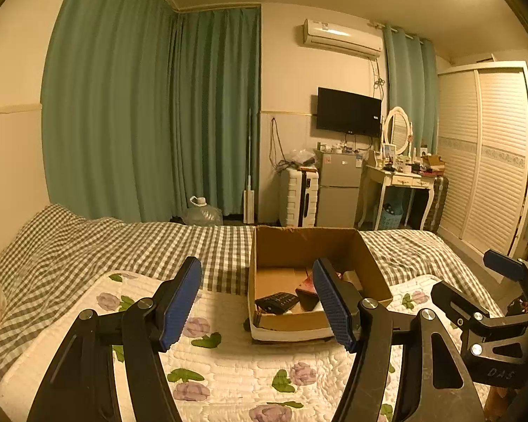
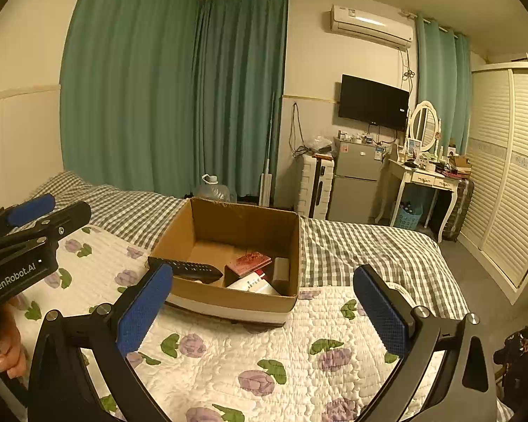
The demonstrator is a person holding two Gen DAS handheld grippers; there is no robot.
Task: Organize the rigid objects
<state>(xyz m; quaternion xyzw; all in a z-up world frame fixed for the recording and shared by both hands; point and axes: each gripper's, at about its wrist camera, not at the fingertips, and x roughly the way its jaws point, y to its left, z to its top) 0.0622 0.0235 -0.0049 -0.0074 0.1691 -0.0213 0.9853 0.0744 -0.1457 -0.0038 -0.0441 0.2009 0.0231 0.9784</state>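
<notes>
A checked bed [image 2: 369, 249] carries a floral quilt [image 2: 228, 358], and on the quilt sits an open cardboard box [image 2: 228, 299]. Inside lie a black remote [image 2: 190, 269], a red book [image 2: 249, 263] and a white item [image 2: 253, 285] — close together. The left gripper [image 1: 260, 302] and right gripper [image 2: 264, 313] hover above the quilt near the box, jaws spread wide, holding nothing.

"GenRobot.AI" on left gripper [image 2: 31, 211]; "DAS" on right gripper [image 1: 503, 267].
</notes>
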